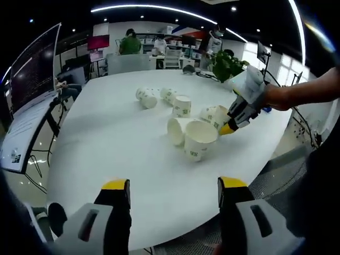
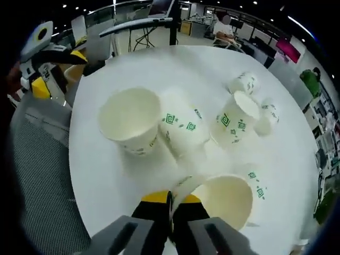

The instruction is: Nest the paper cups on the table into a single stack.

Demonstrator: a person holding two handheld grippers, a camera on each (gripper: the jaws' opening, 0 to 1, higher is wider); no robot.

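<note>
Near table edge, our right gripper pinches paper cup rim; left gripper wide open, holding nothing.

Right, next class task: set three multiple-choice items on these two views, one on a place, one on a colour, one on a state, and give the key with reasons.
1. Where does the right gripper grip its paper cup?
A. at the rim
B. at the base
C. around the middle

2. What colour is the print on the cups?
A. red
B. green
C. blue

3. How do the jaws of the left gripper stand?
A. shut on a cup
B. shut on nothing
C. open, holding nothing

Key: 1 A, the jaws pinch the cup's rim wall. 2 B, green marks show on the cups' sides. 3 C, a wide gap shows between them over the table.
</note>
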